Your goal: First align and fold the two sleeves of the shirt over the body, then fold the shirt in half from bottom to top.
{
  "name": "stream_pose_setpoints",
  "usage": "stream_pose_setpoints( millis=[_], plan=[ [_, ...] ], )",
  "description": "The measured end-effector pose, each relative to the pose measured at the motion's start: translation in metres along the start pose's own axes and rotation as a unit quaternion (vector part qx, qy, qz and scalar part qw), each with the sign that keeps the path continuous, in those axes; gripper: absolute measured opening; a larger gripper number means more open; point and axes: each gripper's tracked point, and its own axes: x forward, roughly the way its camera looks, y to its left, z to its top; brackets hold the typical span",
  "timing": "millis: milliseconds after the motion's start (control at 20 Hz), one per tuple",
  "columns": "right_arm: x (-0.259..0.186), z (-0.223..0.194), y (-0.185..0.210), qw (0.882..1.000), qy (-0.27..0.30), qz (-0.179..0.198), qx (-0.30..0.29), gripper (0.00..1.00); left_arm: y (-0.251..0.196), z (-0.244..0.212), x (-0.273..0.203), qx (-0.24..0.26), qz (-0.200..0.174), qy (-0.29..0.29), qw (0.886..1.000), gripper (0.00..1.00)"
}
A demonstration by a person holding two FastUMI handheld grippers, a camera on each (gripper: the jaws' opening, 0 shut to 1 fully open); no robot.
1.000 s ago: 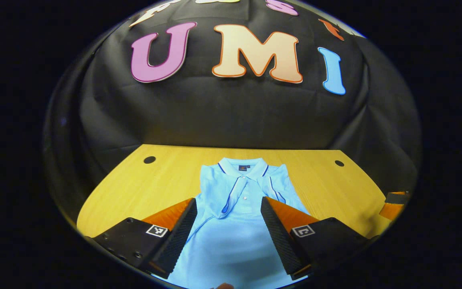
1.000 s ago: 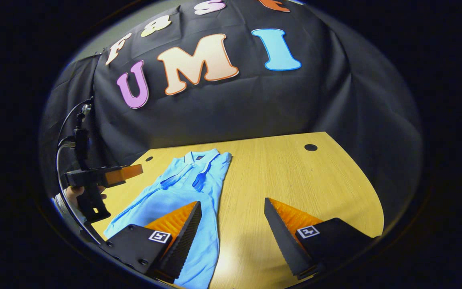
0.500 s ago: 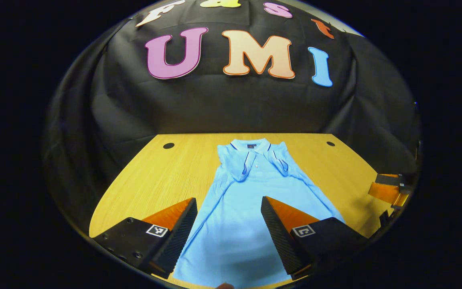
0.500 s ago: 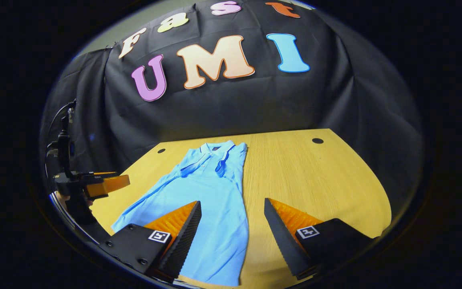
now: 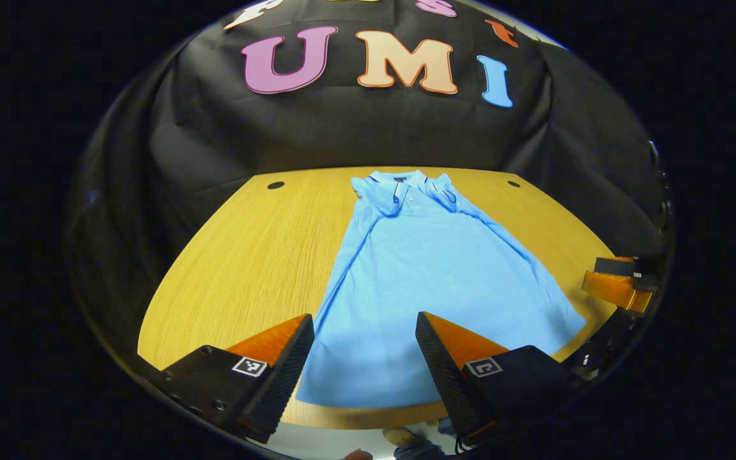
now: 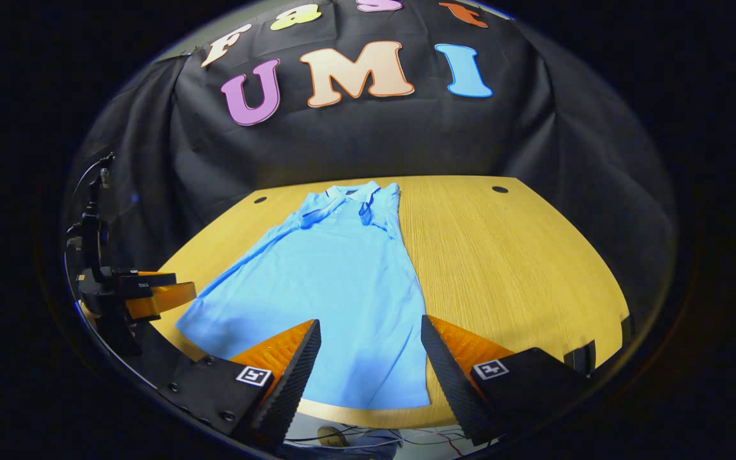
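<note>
Nearest to the camera in the left gripper view, the left gripper [image 5: 365, 358] has its ridged, wedge-shaped fingers spread wide apart with nothing between them, hanging above the near hem of the shirt [image 5: 425, 268]. Same story in the right gripper view: the right gripper [image 6: 371, 361] has its fingers apart and empty too, sitting over the hem's right end. My guess is both are lined up at the bottom edge because that's where you'd pinch for the bottom-to-top fold, since the sleeves look already tucked in over the body, leaving a long narrow shape that flares a bit toward the hem. The shirt is a light blue polo, a soft knit by the look of it, lying flat with only mild ripples, hem close to the near edge of the counter [image 5: 246, 255] and collar [image 5: 400, 182] pointing away at the far edge. Dark piping runs along the collar and placket, plus a small button. The counter is yellowish wood grain, smooth, with rounded corners and a couple of dark round holes [image 5: 275, 185] near the back. Behind all that hangs wrinkly black cloth.
</note>
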Motion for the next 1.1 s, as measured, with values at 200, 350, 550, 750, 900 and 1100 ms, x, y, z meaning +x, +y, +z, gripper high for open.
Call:
stream_pose_setpoints(
  millis=[200,350,550,750,900,1100],
  plan=[
    [0.003,-0.041,-0.008,0.999,0.036,-0.041,-0.001,0.94,-0.002,-0.028,0.0,0.001,-0.001,0.015,1.0,0.96],
    [0.006,-0.061,-0.011,0.997,0.052,-0.063,-0.006,0.98,0.008,-0.05,0.007,-0.008,0.025,0.025,0.999,0.96],
    [0.01,-0.083,-0.005,0.995,0.071,-0.068,-0.013,0.98,0.006,-0.075,0.012,-0.009,0.026,0.048,0.998,0.95],
    [0.011,-0.085,-0.003,0.995,0.068,-0.066,-0.01,0.99,0.003,-0.071,0.013,-0.003,0.016,0.023,1.0,0.97],
    [0.011,-0.086,-0.002,0.996,0.07,-0.058,-0.007,0.93,-0.001,-0.074,0.014,-0.006,0.009,0.018,1.0,0.99],
    [0.018,-0.088,0.012,0.996,0.073,-0.042,-0.007,0.59,-0.023,-0.074,0.015,0.019,-0.026,0.004,0.999,0.69]
  ],
)
